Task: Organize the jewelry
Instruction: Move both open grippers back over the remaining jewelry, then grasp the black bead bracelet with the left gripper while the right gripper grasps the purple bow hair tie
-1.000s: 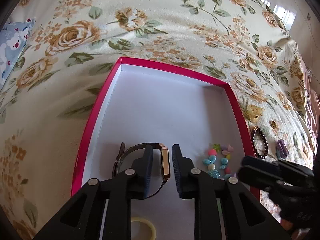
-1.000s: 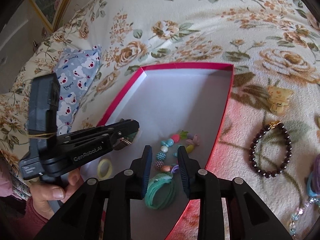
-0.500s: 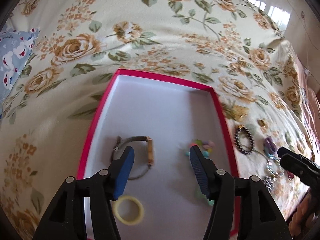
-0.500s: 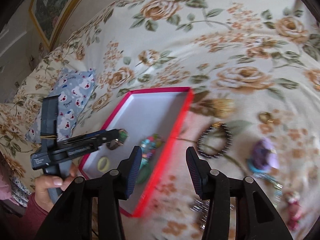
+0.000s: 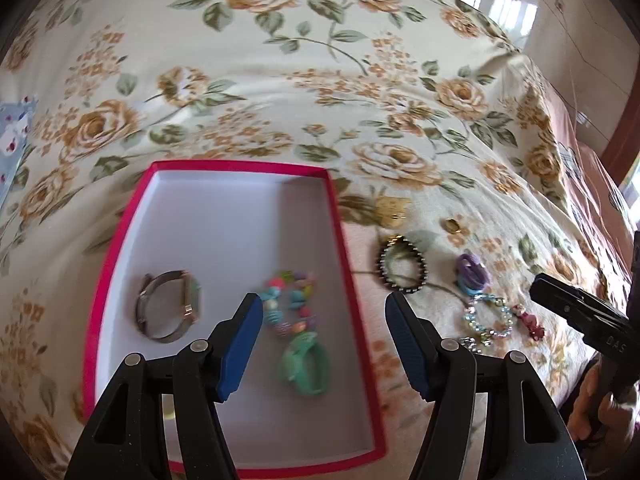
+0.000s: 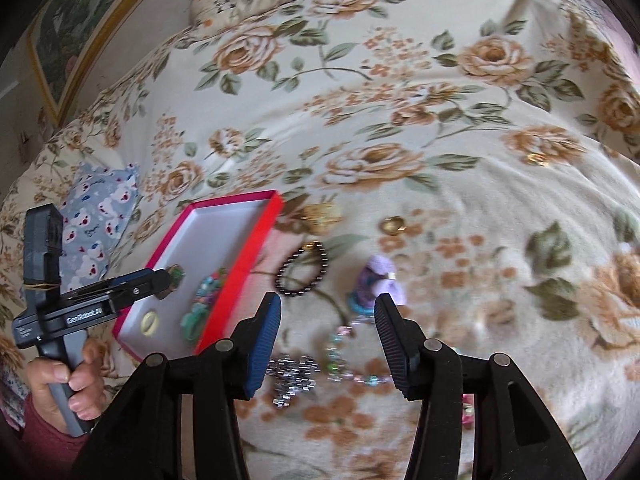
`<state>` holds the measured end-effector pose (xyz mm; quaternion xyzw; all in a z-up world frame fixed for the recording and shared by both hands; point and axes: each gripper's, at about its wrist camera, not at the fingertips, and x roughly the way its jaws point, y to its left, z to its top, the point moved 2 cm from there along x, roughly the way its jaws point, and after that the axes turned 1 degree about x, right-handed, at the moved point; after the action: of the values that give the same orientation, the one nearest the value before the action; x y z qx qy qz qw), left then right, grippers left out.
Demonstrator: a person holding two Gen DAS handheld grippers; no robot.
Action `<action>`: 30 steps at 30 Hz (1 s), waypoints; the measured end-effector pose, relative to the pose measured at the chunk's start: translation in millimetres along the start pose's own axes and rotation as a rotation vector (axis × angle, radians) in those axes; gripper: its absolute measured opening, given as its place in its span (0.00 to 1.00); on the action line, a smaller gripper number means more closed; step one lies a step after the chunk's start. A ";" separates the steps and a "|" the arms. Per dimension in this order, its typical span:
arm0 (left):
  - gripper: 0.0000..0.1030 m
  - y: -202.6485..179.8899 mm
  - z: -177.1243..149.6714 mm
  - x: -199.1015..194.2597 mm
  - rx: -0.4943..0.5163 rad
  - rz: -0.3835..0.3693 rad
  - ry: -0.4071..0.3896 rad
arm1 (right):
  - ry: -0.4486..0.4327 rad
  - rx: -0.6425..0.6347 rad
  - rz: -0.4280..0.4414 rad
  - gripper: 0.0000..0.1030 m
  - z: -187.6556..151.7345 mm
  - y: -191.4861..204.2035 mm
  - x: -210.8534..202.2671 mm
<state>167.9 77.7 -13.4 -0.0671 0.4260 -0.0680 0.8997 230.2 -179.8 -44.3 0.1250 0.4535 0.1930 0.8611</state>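
Observation:
A red-rimmed box with a white floor lies on the floral bedspread. It holds a watch, a colourful bead bracelet, a teal band and a pale yellow ring. My left gripper is open and empty above the box's right part. My right gripper is open and empty above loose jewelry on the bed: a dark bead bracelet, a purple hair tie, a pastel bead bracelet and a silver chain.
A gold clip and a small gold ring lie on the bedspread right of the box. A blue patterned pillow lies at the far left. A framed picture leans at the back left.
Both grippers have opened and pulled back from the box. The left one let go of the watch, the right one left the teal band in the box and swung right over the loose jewelry.

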 end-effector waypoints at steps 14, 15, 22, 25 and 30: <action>0.60 -47.7 20.0 42.4 0.112 -0.045 0.052 | 0.057 0.000 -0.018 0.48 7.3 -23.0 32.5; 0.60 -49.7 20.8 45.5 0.118 -0.047 0.054 | 0.062 0.000 -0.019 0.48 8.0 -24.3 35.6; 0.60 -64.3 28.2 76.6 0.145 -0.049 0.088 | 0.098 0.001 -0.009 0.38 11.8 -31.2 54.6; 0.60 -70.8 29.5 89.2 0.159 -0.050 0.104 | 0.116 0.005 -0.008 0.38 12.8 -34.6 63.9; 0.54 -81.0 30.2 109.4 0.183 -0.049 0.140 | 0.143 0.023 -0.009 0.18 10.9 -42.8 74.9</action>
<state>254.8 -19.6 -62.8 0.0097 0.4780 -0.1330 0.8682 287.1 -185.2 -109.8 0.1185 0.5164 0.1922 0.8261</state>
